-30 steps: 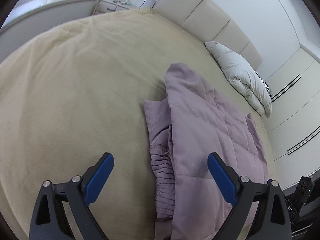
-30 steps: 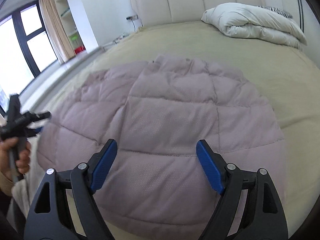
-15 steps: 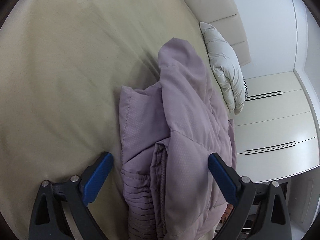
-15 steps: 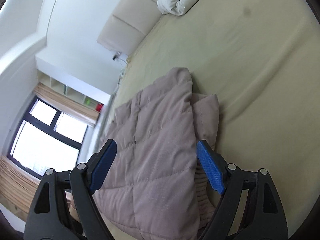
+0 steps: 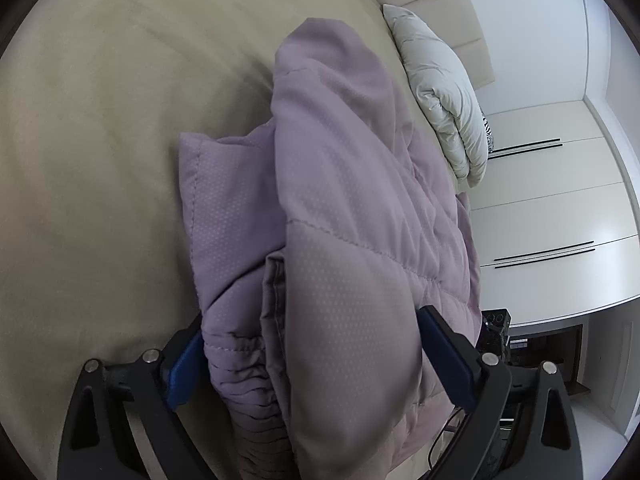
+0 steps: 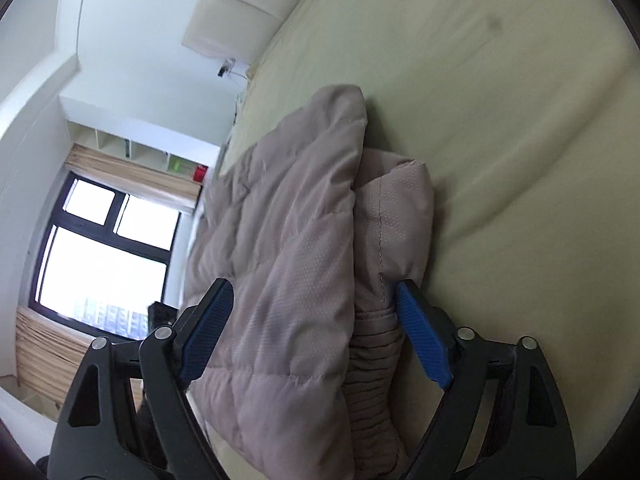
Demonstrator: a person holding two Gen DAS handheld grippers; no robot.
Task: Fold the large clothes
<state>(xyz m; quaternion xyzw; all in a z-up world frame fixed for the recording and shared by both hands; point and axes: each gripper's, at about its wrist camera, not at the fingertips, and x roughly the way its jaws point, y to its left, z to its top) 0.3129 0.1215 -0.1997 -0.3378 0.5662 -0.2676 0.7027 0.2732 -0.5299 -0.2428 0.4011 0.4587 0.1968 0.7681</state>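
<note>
- The quilted mauve jacket (image 5: 352, 216) lies on the beige bed (image 5: 100, 140), folded over itself so that a broad padded panel sits on top of a lower layer that sticks out to one side.
- In the right wrist view the same jacket (image 6: 288, 248) looks more grey-pink; its top layer runs away from the camera toward the window side, and a puffed lower fold (image 6: 400, 216) bulges beside it on the bed sheet (image 6: 500, 100).
- A ribbed elastic hem (image 5: 248, 380) shows at the near end of the lower layer, gathered in tight pleats; the right wrist view shows the same ribbing (image 6: 372, 364) close to the tool.
- The left gripper (image 5: 308, 356) has its jaws spread wide, one blue pad on each side of the jacket's near edge; the fabric bulges between them and partly covers the left pad (image 5: 184, 368). The pads do not visibly pinch the cloth.
- The right gripper (image 6: 316, 332) is likewise spread apart, straddling the folded edge, with the right pad (image 6: 424, 344) just beside the ribbed hem and the other against the top panel.
- Farther off, a white duvet (image 5: 444, 88) is bundled near the padded headboard (image 5: 440, 0).
- White wardrobe doors (image 5: 560, 208) stand beyond the bed on one side; a dark-framed window (image 6: 104, 248) with a tan curtain is on the other.
</note>
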